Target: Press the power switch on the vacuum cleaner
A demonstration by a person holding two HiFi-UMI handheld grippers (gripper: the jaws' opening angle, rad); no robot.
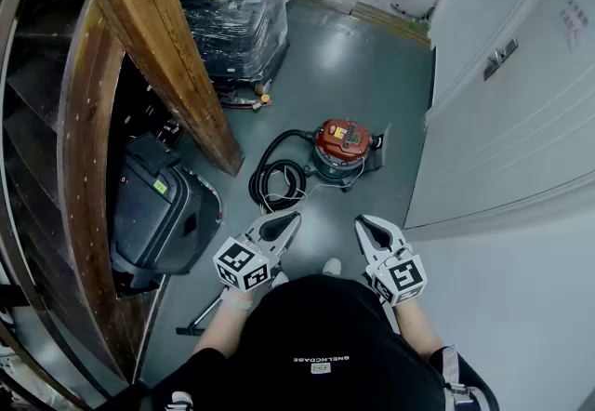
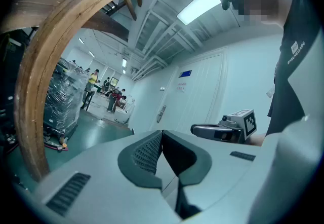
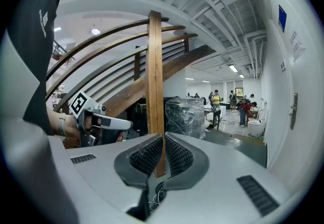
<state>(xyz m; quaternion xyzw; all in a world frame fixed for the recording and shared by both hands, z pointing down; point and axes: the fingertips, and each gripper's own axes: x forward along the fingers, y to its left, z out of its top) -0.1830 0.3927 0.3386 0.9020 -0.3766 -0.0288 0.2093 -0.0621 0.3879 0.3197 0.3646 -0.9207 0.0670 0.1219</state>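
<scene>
Looking down on bare grey-green floor (image 1: 363, 74) running ahead in a wide strip, hemmed at the left by a slanted wooden beam (image 1: 158, 46) and at the right by a white wall (image 1: 521, 121). Noting a plastic-wrapped pallet (image 1: 232, 0) closing in the far left of that strip, and a dark machine (image 1: 158, 214) crowding the near left edge under the curved stair rail. Finding the vacuum cleaner (image 1: 342, 147) upright on the open floor, red top facing up, its black hose (image 1: 277, 178) coiled just beside it on the left. Holding the left gripper (image 1: 293, 217) and the right gripper (image 1: 363, 223) side by side with a gap between the 2, both pointing forward toward the vacuum cleaner, well apart from it and touching nothing. Showing each pair of jaws pressed together at the tips, ribbed pads meeting, with nothing caught between them in either gripper view.
</scene>
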